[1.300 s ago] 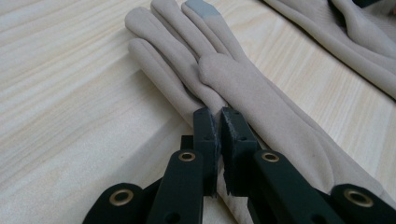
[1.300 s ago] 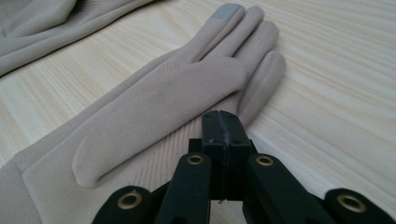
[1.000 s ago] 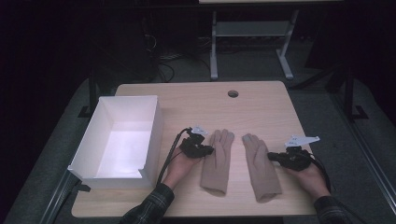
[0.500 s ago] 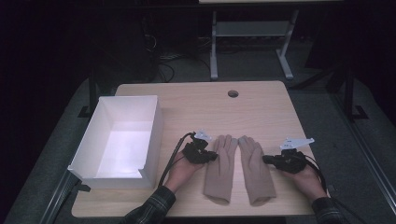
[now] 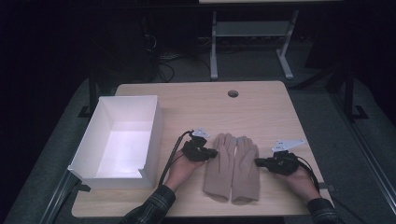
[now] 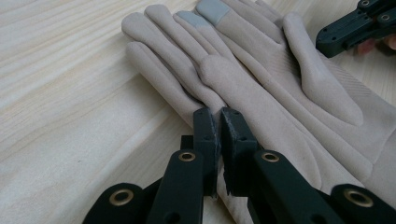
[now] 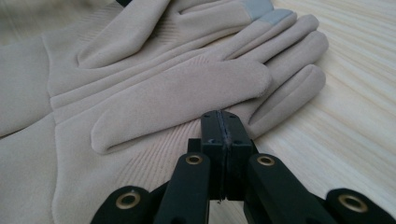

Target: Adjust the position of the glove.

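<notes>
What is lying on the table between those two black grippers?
In the high view, two beige gloves lie flat side by side between the left gripper and the right gripper.

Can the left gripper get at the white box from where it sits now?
Probably yes. The left gripper rests shut at the left glove, and the white box stands open-topped just beside that hand, with bare table between them.
</notes>
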A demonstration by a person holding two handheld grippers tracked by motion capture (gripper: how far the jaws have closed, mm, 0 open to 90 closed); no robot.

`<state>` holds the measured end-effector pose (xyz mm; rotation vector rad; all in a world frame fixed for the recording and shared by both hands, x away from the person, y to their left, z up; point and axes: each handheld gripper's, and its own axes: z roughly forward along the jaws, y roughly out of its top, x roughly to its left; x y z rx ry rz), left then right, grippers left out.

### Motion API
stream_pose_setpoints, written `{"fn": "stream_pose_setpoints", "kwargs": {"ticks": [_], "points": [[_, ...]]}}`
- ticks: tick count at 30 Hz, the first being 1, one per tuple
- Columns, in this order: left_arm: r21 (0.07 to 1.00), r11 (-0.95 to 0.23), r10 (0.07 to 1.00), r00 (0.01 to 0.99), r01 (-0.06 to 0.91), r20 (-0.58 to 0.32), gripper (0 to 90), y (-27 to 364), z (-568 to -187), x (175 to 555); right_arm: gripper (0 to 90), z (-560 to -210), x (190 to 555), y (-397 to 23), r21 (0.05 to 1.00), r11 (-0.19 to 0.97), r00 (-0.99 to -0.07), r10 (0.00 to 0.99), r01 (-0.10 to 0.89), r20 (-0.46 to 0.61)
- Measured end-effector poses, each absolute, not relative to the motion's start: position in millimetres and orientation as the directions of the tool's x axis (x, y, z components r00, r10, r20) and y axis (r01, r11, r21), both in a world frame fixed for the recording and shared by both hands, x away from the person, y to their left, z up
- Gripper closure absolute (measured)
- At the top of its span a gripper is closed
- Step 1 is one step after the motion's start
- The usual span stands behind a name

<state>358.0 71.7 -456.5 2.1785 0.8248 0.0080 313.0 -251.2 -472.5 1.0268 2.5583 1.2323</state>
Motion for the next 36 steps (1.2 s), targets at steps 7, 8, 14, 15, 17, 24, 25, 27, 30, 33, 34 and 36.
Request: {"fn": "stream_pose_setpoints", "kwargs": {"ticks": [7, 8, 14, 15, 17, 24, 25, 27, 30, 33, 34, 36], "points": [[0.709, -0.407, 0.538, 0.778, 0.577, -0.324, 85.0, 74.3, -449.0, 358.6, 89.4, -472.9, 312.4, -244.9, 0.731, 0.437, -0.765, 0.618, 0.525, 0.181], [0.714, -0.393, 0.526, 0.779, 0.579, -0.342, 85.0, 74.0, -447.0, 359.2, 89.4, -472.8, 312.2, -244.6, 0.729, 0.436, -0.764, 0.618, 0.527, 0.183], [0.724, -0.372, 0.492, 0.785, 0.581, -0.377, 85.1, 73.2, -440.7, 362.0, 89.4, -473.1, 313.4, -244.0, 0.729, 0.436, -0.767, 0.614, 0.528, 0.189], [0.729, -0.369, 0.487, 0.788, 0.577, -0.377, 85.2, 73.4, -438.0, 361.8, 89.4, -473.1, 313.4, -243.6, 0.728, 0.436, -0.767, 0.614, 0.529, 0.19], [0.736, -0.366, 0.481, 0.792, 0.57, -0.375, 85.3, 73.4, -433.8, 361.1, 89.4, -473.2, 313.5, -241.4, 0.729, 0.436, -0.77, 0.608, 0.527, 0.194], [0.751, -0.356, 0.461, 0.804, 0.556, -0.377, 85.3, 66.1, -425.8, 360.1, 89.4, -473.1, 315.2, -228.7, 0.731, 0.446, -0.785, 0.588, 0.516, 0.195], [0.751, -0.362, 0.455, 0.808, 0.552, -0.374, 85.3, 64.7, -425.4, 359.7, 89.4, -472.5, 315.0, -227.7, 0.727, 0.45, -0.784, 0.588, 0.519, 0.197], [0.752, -0.364, 0.453, 0.81, 0.55, -0.373, 85.4, 61.9, -424.8, 358.4, 89.5, -472.2, 315.7, -226.1, 0.725, 0.457, -0.787, 0.587, 0.515, 0.189], [0.754, -0.362, 0.45, 0.812, 0.547, -0.372, 85.3, 57.2, -423.5, 357.0, 89.5, -472.4, 315.0, -223.2, 0.727, 0.449, -0.782, 0.591, 0.52, 0.195], [0.756, -0.366, 0.446, 0.815, 0.543, -0.369, 85.4, 51.0, -421.9, 356.1, 89.8, -473.1, 314.9, -219.5, 0.73, 0.448, -0.787, 0.584, 0.517, 0.199], [0.756, -0.371, 0.442, 0.818, 0.54, -0.368, 85.3, 49.1, -421.6, 356.3, 89.7, -473.4, 315.2, -218.8, 0.731, 0.447, -0.788, 0.582, 0.516, 0.2], [0.755, -0.374, 0.438, 0.82, 0.538, -0.368, 85.4, 44.3, -422.3, 356.4, 89.8, -473.9, 315.9, -215.7, 0.732, 0.447, -0.791, 0.577, 0.514, 0.203]]}}
